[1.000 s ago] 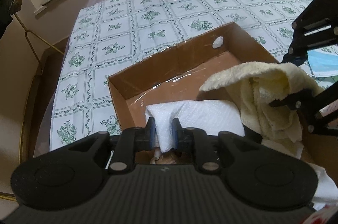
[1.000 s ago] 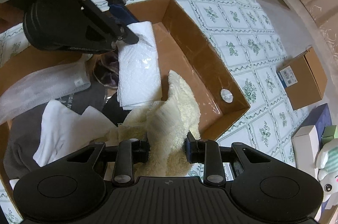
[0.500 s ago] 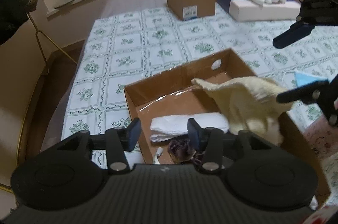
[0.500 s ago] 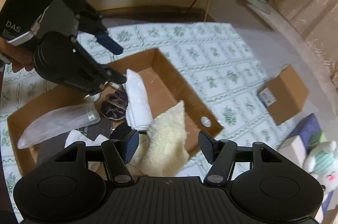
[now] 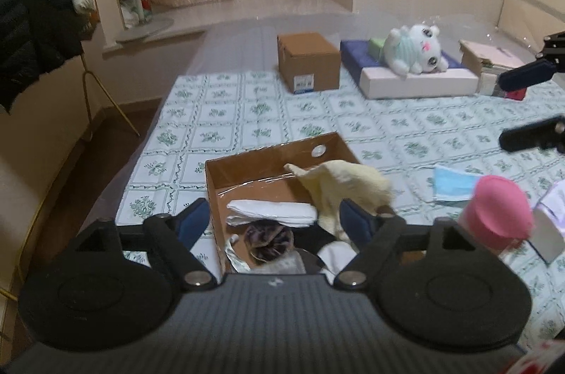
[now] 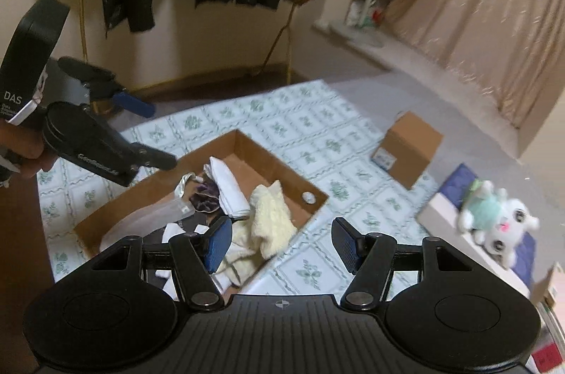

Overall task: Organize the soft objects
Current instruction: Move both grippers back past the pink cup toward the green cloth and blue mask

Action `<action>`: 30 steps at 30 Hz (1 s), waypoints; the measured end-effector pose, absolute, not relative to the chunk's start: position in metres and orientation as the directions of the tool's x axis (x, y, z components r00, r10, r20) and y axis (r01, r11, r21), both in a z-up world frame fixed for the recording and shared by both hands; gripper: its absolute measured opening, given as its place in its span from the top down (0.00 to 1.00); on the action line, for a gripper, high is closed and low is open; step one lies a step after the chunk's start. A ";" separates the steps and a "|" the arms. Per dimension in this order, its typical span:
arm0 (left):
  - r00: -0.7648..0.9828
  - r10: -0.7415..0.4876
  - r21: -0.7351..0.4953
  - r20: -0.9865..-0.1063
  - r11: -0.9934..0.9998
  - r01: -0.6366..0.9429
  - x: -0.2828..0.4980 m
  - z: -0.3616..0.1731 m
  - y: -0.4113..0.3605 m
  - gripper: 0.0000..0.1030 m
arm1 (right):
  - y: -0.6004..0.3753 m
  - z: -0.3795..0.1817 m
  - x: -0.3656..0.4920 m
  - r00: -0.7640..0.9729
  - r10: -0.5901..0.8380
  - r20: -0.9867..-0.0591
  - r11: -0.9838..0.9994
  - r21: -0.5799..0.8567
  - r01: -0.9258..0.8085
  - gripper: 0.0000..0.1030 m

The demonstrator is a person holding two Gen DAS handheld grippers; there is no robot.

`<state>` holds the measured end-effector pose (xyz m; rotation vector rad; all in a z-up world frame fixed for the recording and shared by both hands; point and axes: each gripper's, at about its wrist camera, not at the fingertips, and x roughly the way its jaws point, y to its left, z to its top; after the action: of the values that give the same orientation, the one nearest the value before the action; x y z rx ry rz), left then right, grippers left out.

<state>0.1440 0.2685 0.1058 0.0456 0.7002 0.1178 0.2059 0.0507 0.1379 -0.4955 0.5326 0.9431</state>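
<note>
An open cardboard box (image 5: 247, 164) (image 6: 279, 162) sits on the patterned tablecloth. In it lie a folded white cloth (image 5: 272, 213) (image 6: 229, 187), a pale yellow towel (image 5: 342, 187) (image 6: 270, 211) draped over the box's right rim, and a dark purple scrunchie (image 5: 270, 241) (image 6: 204, 199). My left gripper (image 5: 275, 224) is open and empty, raised above the box's near end. My right gripper (image 6: 282, 247) is open and empty, high above the box's right side. It shows at the right edge of the left wrist view (image 5: 526, 107).
A closed small cardboard box (image 5: 307, 65) (image 6: 408, 148), a plush toy (image 5: 413, 53) (image 6: 498, 218) on a white flat box, a blue face mask (image 5: 453, 188) and a pink-capped bottle (image 5: 498, 211) lie around. Coats hang at the left wall.
Both grippers let go of their cloths, opened wide and rose up and back from the box. The white cloth and the yellow towel now rest in the box.
</note>
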 end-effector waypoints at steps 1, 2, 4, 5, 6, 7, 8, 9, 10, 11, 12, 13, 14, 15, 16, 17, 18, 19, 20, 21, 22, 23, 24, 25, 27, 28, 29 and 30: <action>0.767 0.121 0.080 -0.630 0.993 -0.092 0.135 0.108 0.263 0.15 | 0.039 0.140 0.199 0.489 0.624 -0.609 0.515 -0.151 -0.844 0.39; 0.776 0.118 0.080 -0.620 0.993 -0.087 0.125 0.110 0.255 0.14 | 0.027 0.142 0.192 0.496 0.632 -0.596 0.530 -0.134 -0.837 0.39; 0.790 0.108 0.085 -0.603 0.994 -0.070 0.107 0.112 0.240 0.13 | -0.001 0.143 0.176 0.518 0.642 -0.565 0.574 -0.094 -0.813 0.39; 0.796 0.105 0.086 -0.595 0.994 -0.067 0.097 0.112 0.231 0.12 | -0.014 0.143 0.170 0.531 0.644 -0.551 0.597 -0.071 -0.799 0.39; 0.800 0.099 0.085 -0.592 0.995 -0.061 0.090 0.111 0.223 0.11 | -0.028 0.141 0.162 0.544 0.644 -0.538 0.622 -0.044 -0.782 0.39; 0.805 0.094 0.086 -0.586 0.995 -0.053 0.081 0.110 0.213 0.11 | -0.040 0.140 0.156 0.554 0.644 -0.528 0.641 -0.022 -0.767 0.39; 0.809 0.097 0.097 -0.579 0.994 -0.050 0.074 0.109 0.204 0.11 | -0.054 0.137 0.148 0.571 0.639 -0.516 0.666 -0.001 -0.746 0.38; 0.814 0.098 0.107 -0.572 0.993 -0.044 0.068 0.107 0.194 0.11 | -0.067 0.133 0.139 0.589 0.632 -0.504 0.690 0.019 -0.724 0.38; 0.819 0.094 0.110 -0.567 0.993 -0.038 0.061 0.105 0.185 0.11 | -0.078 0.130 0.133 0.601 0.624 -0.499 0.707 0.035 -0.706 0.38; 0.822 0.085 0.104 -0.562 0.994 -0.032 0.054 0.103 0.174 0.11 | -0.090 0.125 0.125 0.615 0.612 -0.498 0.727 0.049 -0.684 0.38; 0.826 0.074 0.094 -0.559 0.995 -0.026 0.048 0.101 0.164 0.11 | -0.101 0.120 0.118 0.627 0.600 -0.497 0.744 0.059 -0.665 0.38; 0.829 0.070 0.089 -0.555 0.996 -0.024 0.042 0.098 0.155 0.11 | -0.111 0.115 0.112 0.637 0.588 -0.499 0.759 0.069 -0.647 0.38; 0.832 0.068 0.084 -0.550 0.996 -0.026 0.036 0.095 0.145 0.11 | -0.122 0.109 0.105 0.644 0.579 -0.500 0.772 0.081 -0.631 0.38; 0.835 0.063 0.074 -0.547 0.997 -0.027 0.031 0.092 0.135 0.11 | -0.131 0.103 0.098 0.650 0.571 -0.501 0.783 0.092 -0.616 0.38; 0.837 0.057 0.065 -0.544 0.998 -0.026 0.026 0.089 0.126 0.11 | -0.140 0.097 0.091 0.654 0.561 -0.507 0.791 0.098 -0.603 0.38; 0.838 0.051 0.051 -0.544 0.998 -0.028 0.022 0.085 0.116 0.11 | -0.146 0.093 0.086 0.658 0.553 -0.511 0.797 0.095 -0.597 0.38; 0.837 0.041 0.036 -0.545 0.999 -0.025 0.017 0.080 0.108 0.11 | -0.154 0.088 0.080 0.665 0.541 -0.515 0.805 0.087 -0.587 0.38; 0.838 0.034 0.024 -0.545 0.999 -0.025 0.013 0.077 0.099 0.11 | -0.161 0.084 0.075 0.669 0.530 -0.521 0.811 0.082 -0.579 0.38; 0.839 0.030 0.013 -0.543 1.000 -0.027 0.010 0.072 0.089 0.11 | -0.166 0.081 0.071 0.668 0.522 -0.529 0.815 0.081 -0.573 0.38; 0.839 0.024 0.006 -0.543 1.000 -0.024 0.008 0.069 0.082 0.11 | -0.173 0.077 0.068 0.670 0.514 -0.535 0.822 0.083 -0.564 0.38; 0.841 0.018 0.001 -0.540 1.000 -0.021 0.005 0.064 0.072 0.11 | -0.179 0.074 0.065 0.675 0.505 -0.538 0.829 0.084 -0.553 0.38; 0.845 0.015 0.002 -0.535 1.000 -0.016 0.003 0.060 0.064 0.11 | -0.184 0.071 0.062 0.681 0.495 -0.540 0.835 0.079 -0.545 0.38; 0.848 0.013 0.006 -0.530 1.000 -0.012 0.001 0.055 0.056 0.11 | -0.187 0.068 0.060 0.690 0.482 -0.539 0.842 0.068 -0.535 0.38; 0.849 0.014 0.010 -0.528 1.000 -0.010 0.000 0.050 0.048 0.11 | -0.192 0.065 0.058 0.706 0.459 -0.539 0.854 0.048 -0.519 0.38; 0.846 0.004 0.022 -0.534 1.000 0.009 0.001 0.040 0.032 0.11 | -0.201 0.060 0.055 0.726 0.421 -0.544 0.870 0.015 -0.494 0.38; 0.843 0.001 0.032 -0.538 0.999 0.020 0.001 0.036 0.023 0.11 | -0.205 0.056 0.055 0.731 0.410 -0.545 0.875 0.009 -0.484 0.38; 0.843 -0.001 0.044 -0.538 0.999 0.029 0.001 0.031 0.017 0.11 | -0.209 0.055 0.055 0.734 0.405 -0.546 0.879 0.011 -0.477 0.38; 0.844 0.000 0.055 -0.536 0.998 0.035 0.000 0.028 0.010 0.12 | -0.214 0.053 0.056 0.733 0.402 -0.548 0.882 0.018 -0.471 0.38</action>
<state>0.0005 0.0100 0.0278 0.0639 0.5660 -0.0188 0.0564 -0.2139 0.0533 -0.1249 0.5733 0.4813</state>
